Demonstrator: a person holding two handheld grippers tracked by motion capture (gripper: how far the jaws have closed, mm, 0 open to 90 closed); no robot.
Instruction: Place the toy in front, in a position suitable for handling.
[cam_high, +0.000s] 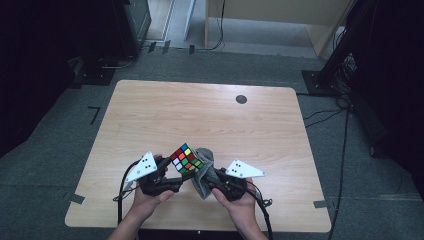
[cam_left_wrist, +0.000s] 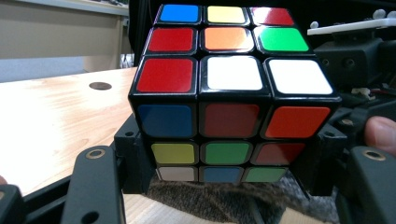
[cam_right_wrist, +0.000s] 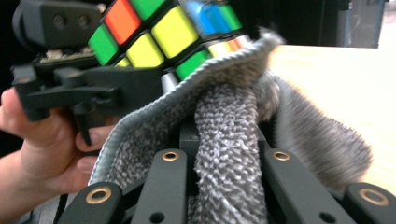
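grey cloth (cam_right_wrist: 229, 140) sits pinched in your right tongs (cam_high: 212, 184), pressed to the puzzle cube (cam_high: 186, 158) your left tongs (cam_high: 176, 181) clamp above the surface (cam_high: 210, 115). rub too hard and the cube, probably gripped only by its lower layer, could twist loose.

Black hand-held grippers (cam_high: 172, 181), dotted grey triangular plates, black cables.

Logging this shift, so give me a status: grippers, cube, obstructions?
Left gripper shut on puzzle cube, held above table. Right gripper shut on grey cloth, pressed against cube. Nothing in the way.
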